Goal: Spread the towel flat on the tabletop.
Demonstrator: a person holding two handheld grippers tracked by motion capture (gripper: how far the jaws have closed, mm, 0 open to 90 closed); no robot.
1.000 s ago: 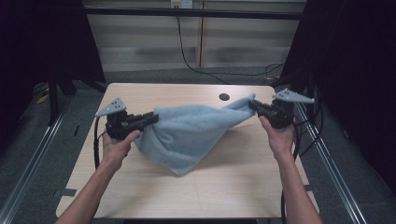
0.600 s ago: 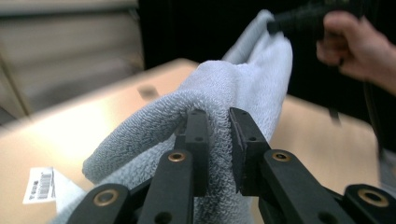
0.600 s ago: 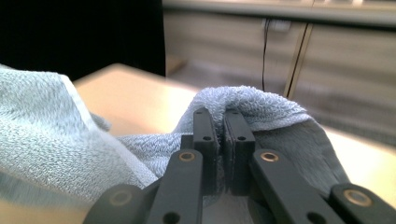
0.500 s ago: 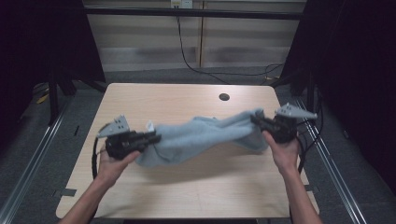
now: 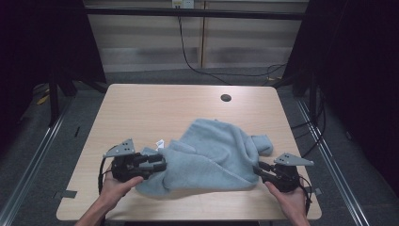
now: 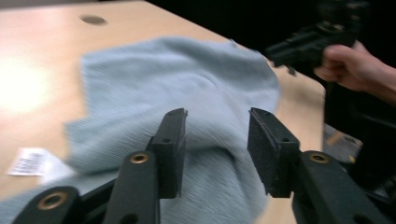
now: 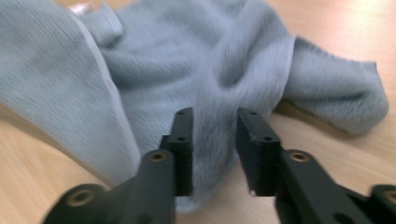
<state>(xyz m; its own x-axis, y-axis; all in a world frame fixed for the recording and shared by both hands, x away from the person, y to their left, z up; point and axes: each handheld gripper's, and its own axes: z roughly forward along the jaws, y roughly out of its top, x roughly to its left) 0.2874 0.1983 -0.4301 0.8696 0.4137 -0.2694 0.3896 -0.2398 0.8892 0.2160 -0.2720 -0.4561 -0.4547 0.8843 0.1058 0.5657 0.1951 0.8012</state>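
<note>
On the near half of the wooden table [image 5: 141,103] lies a pale blue-grey towel [image 5: 211,155], rumpled and spread in a loose heap, its far edge rising in a soft hump and one corner folded over toward the right side. A small white label [image 5: 160,142] sticks out from its left edge, flat on the wood. Farther back on the tabletop sits a round dark cable hole [image 5: 226,98], well apart from the cloth.

At the towel's left edge the left gripper [image 5: 157,163] is held low over the table in the person's left hand [image 5: 117,186], pointing across toward the cloth. From the left gripper view, the left gripper [image 6: 217,140] has its jaws standing apart; they have just been opening, and the towel [image 6: 187,93] lies under and between them without the pads pressing on it.

At the towel's near right corner the right gripper [image 5: 259,168] sits in the person's right hand [image 5: 289,197], its tips at the cloth's edge. The right gripper view shows the right gripper [image 7: 215,149] likewise parted, the jaws having just been opening, with a fold of the towel [image 7: 187,60] in the gap but not clamped. Both views are a little blurred
</note>
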